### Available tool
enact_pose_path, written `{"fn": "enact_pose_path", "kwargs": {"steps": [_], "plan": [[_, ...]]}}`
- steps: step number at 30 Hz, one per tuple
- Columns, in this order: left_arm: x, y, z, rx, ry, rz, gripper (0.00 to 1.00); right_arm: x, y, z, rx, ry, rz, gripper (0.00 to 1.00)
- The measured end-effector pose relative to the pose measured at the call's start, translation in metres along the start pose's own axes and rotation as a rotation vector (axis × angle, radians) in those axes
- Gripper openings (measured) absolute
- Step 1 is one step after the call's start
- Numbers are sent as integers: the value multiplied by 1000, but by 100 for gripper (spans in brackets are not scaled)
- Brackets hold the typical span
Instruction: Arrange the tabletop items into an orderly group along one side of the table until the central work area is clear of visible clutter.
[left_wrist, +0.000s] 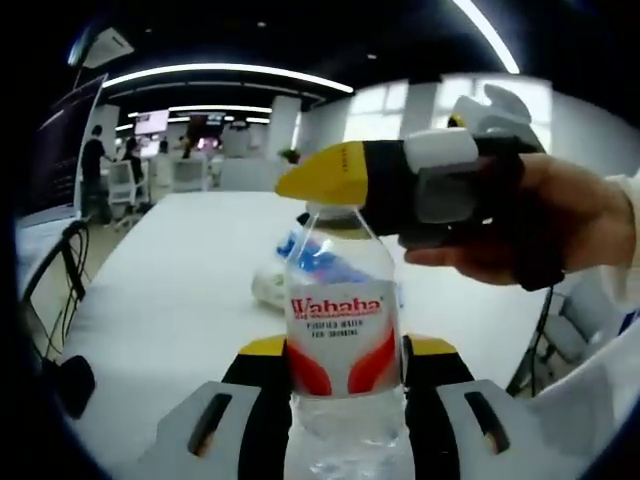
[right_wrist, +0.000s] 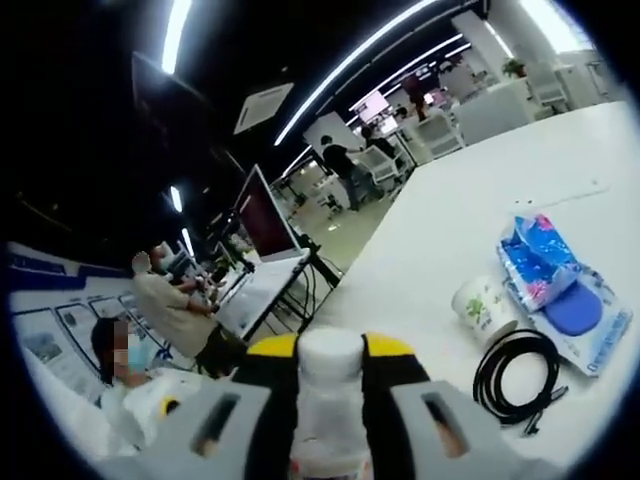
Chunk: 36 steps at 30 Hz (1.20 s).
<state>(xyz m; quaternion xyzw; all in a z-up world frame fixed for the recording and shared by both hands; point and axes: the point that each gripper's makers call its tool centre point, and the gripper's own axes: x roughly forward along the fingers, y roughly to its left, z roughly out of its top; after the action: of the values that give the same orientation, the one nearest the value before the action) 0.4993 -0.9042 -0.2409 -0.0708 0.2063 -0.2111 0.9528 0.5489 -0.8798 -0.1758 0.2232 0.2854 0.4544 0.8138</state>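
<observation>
Your left claw (left_wrist: 345, 375) clamps the water bottle (left_wrist: 343, 330) body; your right claw (right_wrist: 331, 352) pinches its cap (right_wrist: 331, 352), apparently above the white counter (left_wrist: 180, 290).

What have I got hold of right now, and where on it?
One water bottle, held twice: the left gripper clamps its labelled body, and the right gripper closes on its white cap.

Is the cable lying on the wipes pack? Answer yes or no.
No: in the right gripper view the coiled cable lies on the table beside the wipes pack.
</observation>
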Motion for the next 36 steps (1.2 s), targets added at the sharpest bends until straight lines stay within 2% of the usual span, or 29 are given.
{"fn": "enact_pose_path", "kwargs": {"steps": [2, 4, 8, 11, 17, 21, 27, 32, 36], "plan": [[-2, 0, -1, 11, 7, 6, 39, 0, 5, -1, -12, -4, 19, 20], [-4, 1, -3, -28, 11, 7, 39, -2, 11, -5, -45, 12, 48, 20], [-7, 2, 0, -61, -5, 9, 40, -6, 19, -8, -109, -2, 86, 20], [-9, -3, 3, -54, -9, -9, 47, -9, 21, -8, -139, -15, 104, 20], [-17, -8, 2, -56, 1, -31, 72, -16, 18, -7, -231, -6, 121, 20], [-27, -9, -7, -39, 20, -28, 75, -20, 17, -6, -293, 9, 143, 20], [-38, -11, -12, -22, 30, -24, 82, -24, 20, -5, -450, 18, 206, 20], [-47, -12, -14, -18, 27, -14, 88, -24, 21, 0, -482, 13, 241, 20], [-53, -10, -16, -58, 17, 1, 91, -19, 20, 2, -495, 20, 261, 20]]}}
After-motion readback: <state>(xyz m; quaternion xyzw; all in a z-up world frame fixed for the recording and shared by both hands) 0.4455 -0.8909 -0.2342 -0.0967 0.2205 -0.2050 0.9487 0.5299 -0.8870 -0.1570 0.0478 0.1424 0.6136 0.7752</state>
